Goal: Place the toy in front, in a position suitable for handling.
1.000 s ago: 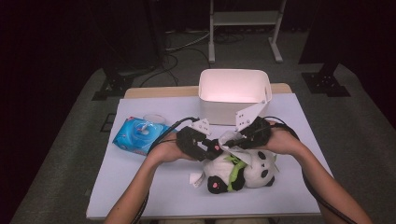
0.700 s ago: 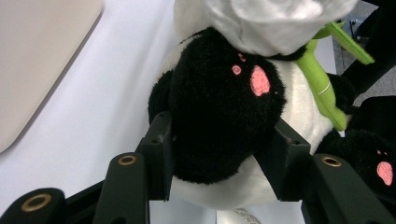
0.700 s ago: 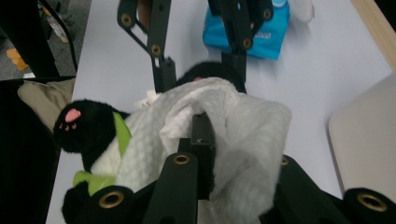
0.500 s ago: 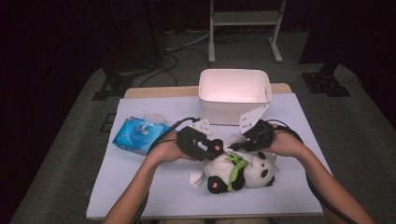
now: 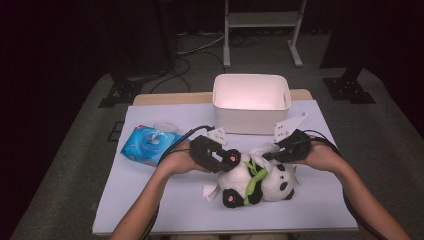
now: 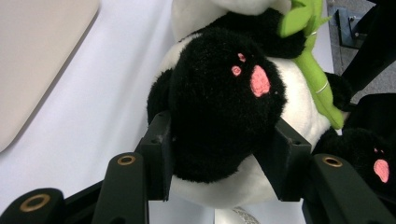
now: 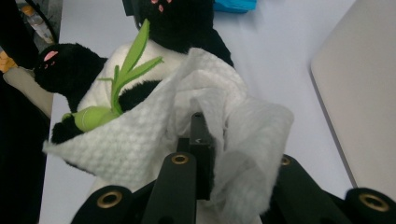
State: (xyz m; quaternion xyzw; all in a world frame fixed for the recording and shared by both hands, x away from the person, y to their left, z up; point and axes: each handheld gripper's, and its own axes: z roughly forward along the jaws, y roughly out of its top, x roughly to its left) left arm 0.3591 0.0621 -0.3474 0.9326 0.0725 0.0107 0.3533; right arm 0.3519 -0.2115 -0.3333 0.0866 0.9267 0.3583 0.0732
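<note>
A black-and-white panda plush [image 5: 260, 182] lies on its back on the white table cover [image 5: 165, 205], with a green bamboo sprig [image 5: 254, 180] on its belly. My left gripper [image 5: 227, 160] is shut on one black paw with pink pads [image 6: 219, 107]; both pads press into the fur at the paw's sides. My right gripper [image 5: 272, 154] comes in from the right, shut on a crumpled white wipe [image 7: 154, 140]. The wipe drapes over the jaws and rests against the panda's white belly [image 7: 140, 51] beside the bamboo sprig [image 7: 126, 70].
A white open bin [image 5: 250, 77] stands at the back of the table, just behind the grippers. A blue wipes pack [image 5: 150, 144] lies at the left. Cables trail from both grippers. A metal stand [image 5: 260, 20] is on the floor beyond the table.
My right gripper has moved down and left with the wipe, closer onto the panda. The left gripper and the paw it clamps have stayed put.
</note>
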